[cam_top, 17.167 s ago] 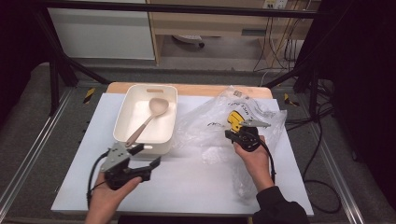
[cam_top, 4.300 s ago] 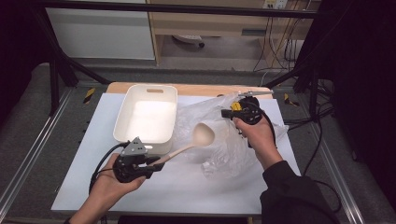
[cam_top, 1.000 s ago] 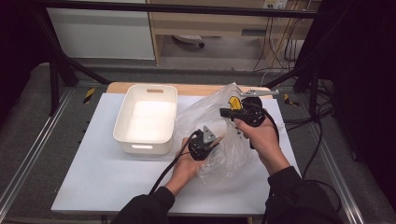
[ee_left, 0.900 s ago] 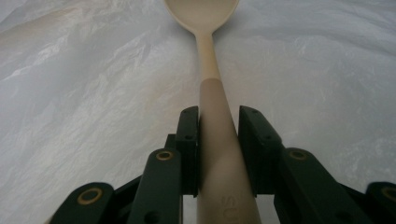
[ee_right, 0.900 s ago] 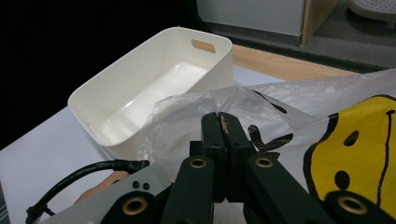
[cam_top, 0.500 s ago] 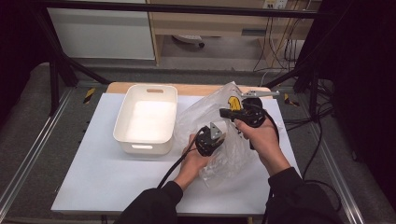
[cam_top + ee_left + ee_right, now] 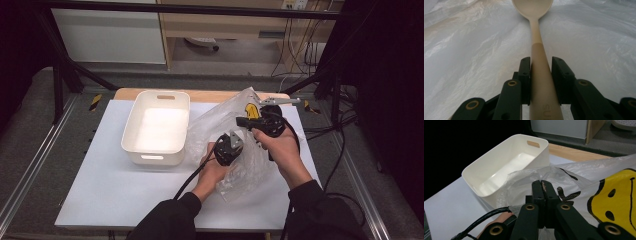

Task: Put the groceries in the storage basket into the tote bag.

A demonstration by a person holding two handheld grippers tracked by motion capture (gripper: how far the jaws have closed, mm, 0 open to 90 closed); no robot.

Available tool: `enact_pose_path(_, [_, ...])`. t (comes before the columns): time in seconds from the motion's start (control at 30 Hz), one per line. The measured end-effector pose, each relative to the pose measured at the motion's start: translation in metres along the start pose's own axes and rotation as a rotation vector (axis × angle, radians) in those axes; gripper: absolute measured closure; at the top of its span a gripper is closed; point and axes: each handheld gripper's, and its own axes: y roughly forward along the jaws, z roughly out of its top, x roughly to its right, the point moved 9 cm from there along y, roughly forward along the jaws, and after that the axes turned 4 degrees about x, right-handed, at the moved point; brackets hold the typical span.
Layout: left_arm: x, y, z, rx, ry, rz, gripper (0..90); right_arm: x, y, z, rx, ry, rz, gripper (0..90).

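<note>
Inside the clear plastic bag (image 7: 235, 145), the pale wooden spoon (image 7: 537, 50) runs straight ahead of the left gripper (image 7: 541, 65), its jaws clamped on the thicker handle, bowl farthest away against crinkled film. That view gives the spoon; from above, the left gripper (image 7: 229, 148) sits pushed into the bag. The right gripper (image 7: 543, 185) has its jaws closed on the bag's edge, beside a yellow smiley print (image 7: 614, 200). Beyond its tips, to their left, stands the white tub (image 7: 506, 165); from above, the right gripper (image 7: 265, 120) holds the bag up.
</note>
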Motion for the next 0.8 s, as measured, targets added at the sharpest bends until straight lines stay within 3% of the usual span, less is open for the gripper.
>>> enact_pose_path(0.07, [-0.002,0.002,0.001,0.014,-0.013,-0.003,70.0,0.001,0.0,-0.001,0.0,0.001,-0.001,90.0])
enact_pose_path(0.17, [-0.003,0.001,0.005,0.027,-0.001,0.0,70.0,0.002,-0.001,-0.001,-0.001,0.0,-0.002,90.0])
enact_pose_path(0.23, [-0.003,0.002,0.006,0.023,0.05,-0.035,70.1,0.002,-0.001,-0.002,-0.002,0.007,-0.002,90.0])
enact_pose_path(0.27, [0.0,0.003,0.007,0.037,0.0,-0.018,70.1,0.002,-0.001,-0.002,-0.001,0.006,-0.001,90.0])
enact_pose_path(0.3, [0.0,0.004,0.007,0.033,0.004,-0.02,70.1,0.002,-0.001,-0.002,-0.002,0.007,-0.001,90.0])
enact_pose_path(0.33, [-0.002,0.005,0.008,0.026,0.038,-0.021,70.1,0.002,-0.001,-0.002,-0.003,0.006,0.0,90.0])
enact_pose_path(0.47, [-0.002,0.011,0.003,0.023,0.015,-0.006,70.1,0.003,-0.001,-0.003,-0.004,0.001,-0.006,90.0])
enact_pose_path(0.5, [-0.005,0.011,0.0,-0.004,0.043,-0.005,70.1,0.004,-0.002,-0.004,-0.007,0.008,-0.007,90.0])
enact_pose_path(0.53, [-0.005,0.012,-0.001,-0.008,0.041,-0.01,70.1,0.004,-0.001,-0.004,-0.005,0.01,-0.004,90.0])
enact_pose_path(0.57, [-0.004,0.013,-0.002,0.001,0.009,0.0,70.1,0.004,-0.001,-0.005,-0.007,0.01,-0.005,90.0])
enact_pose_path(0.63, [-0.004,0.016,-0.004,-0.006,-0.006,0.004,70.0,0.005,-0.001,-0.005,-0.008,0.01,-0.005,90.0])
enact_pose_path(0.67, [-0.008,0.012,-0.01,-0.077,0.056,-0.01,70.1,0.005,-0.001,-0.006,-0.009,0.009,-0.005,90.0])
enact_pose_path(0.7, [-0.002,0.019,-0.007,-0.01,-0.036,-0.003,70.1,0.004,0.0,-0.006,-0.009,0.008,-0.005,90.0])
enact_pose_path(0.73, [-0.002,0.02,-0.009,-0.015,-0.038,0.005,70.1,0.004,0.0,-0.005,-0.008,0.007,-0.004,90.0])
enact_pose_path(0.8, [-0.008,0.017,-0.017,-0.106,0.039,0.004,70.1,0.004,0.0,-0.005,-0.009,0.007,-0.004,90.0])
